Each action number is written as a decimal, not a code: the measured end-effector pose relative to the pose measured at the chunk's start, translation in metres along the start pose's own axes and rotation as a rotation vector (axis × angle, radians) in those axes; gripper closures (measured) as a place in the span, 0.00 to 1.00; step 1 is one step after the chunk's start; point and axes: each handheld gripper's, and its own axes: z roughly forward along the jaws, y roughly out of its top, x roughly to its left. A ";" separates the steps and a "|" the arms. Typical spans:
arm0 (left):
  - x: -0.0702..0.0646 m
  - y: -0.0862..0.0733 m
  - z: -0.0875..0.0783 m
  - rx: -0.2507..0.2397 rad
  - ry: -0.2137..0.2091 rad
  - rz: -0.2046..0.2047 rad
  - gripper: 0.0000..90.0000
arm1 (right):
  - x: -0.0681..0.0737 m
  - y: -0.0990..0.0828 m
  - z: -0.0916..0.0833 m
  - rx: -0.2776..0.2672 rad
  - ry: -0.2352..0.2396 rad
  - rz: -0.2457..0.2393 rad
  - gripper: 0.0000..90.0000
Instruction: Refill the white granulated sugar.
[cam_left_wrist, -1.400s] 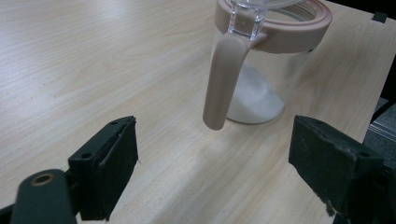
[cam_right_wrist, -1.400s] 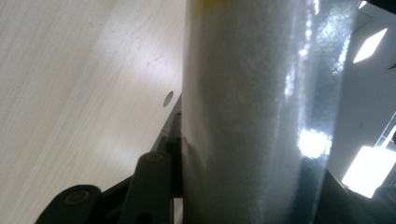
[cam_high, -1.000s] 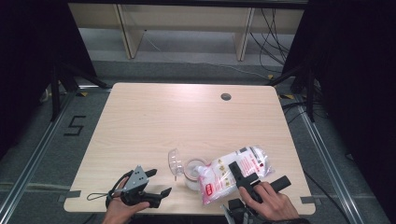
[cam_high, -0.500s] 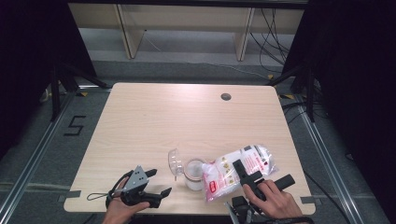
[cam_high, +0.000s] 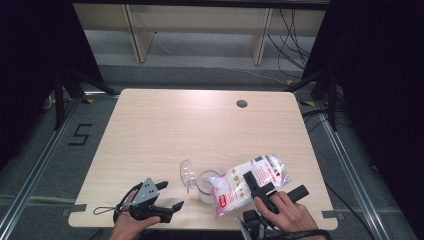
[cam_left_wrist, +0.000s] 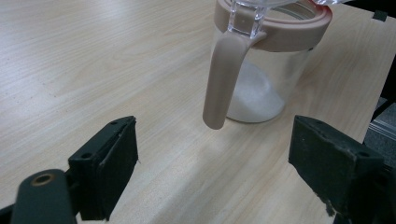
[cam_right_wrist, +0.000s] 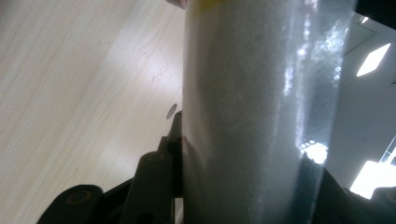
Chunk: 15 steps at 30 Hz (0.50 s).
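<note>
A: Near the table's front edge (cam_high: 150, 107), in the high view, the right gripper (cam_high: 260, 187) is clamped on a clear bag of white grains (cam_high: 250, 182), tipped with its low end over the open jar (cam_high: 207, 181). The jar's clear lid (cam_high: 187, 174) stands flipped up to the left. The left gripper (cam_high: 167, 196) rests on the table near the jar, its jaws spread and holding nothing.

B: The risk?

A: I'd judge the bag's mouth sits barely over the rim; a small drift could send grains onto the wood.

B: And the left gripper view?

A: A glass jar (cam_left_wrist: 261, 74) with a beige collar and handle (cam_left_wrist: 222, 79), a white heap at the bottom. Nothing steadies it, so a nudge from the bag could shift or tip it.

B: The right gripper view?

A: The bag (cam_right_wrist: 252, 112) stands squeezed between both jaws. The film looks slick; it might slip if the grip eases.
</note>
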 end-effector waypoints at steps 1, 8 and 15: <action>0.000 0.000 0.000 -0.004 0.001 -0.001 0.17 | 0.000 -0.001 0.000 0.002 0.000 0.005 0.75; 0.001 0.000 -0.001 0.000 0.011 0.019 0.17 | 0.002 -0.005 -0.008 0.025 0.012 -0.012 0.76; 0.001 0.001 0.000 0.000 0.005 0.031 0.17 | 0.000 -0.001 -0.005 0.007 0.008 -0.010 0.76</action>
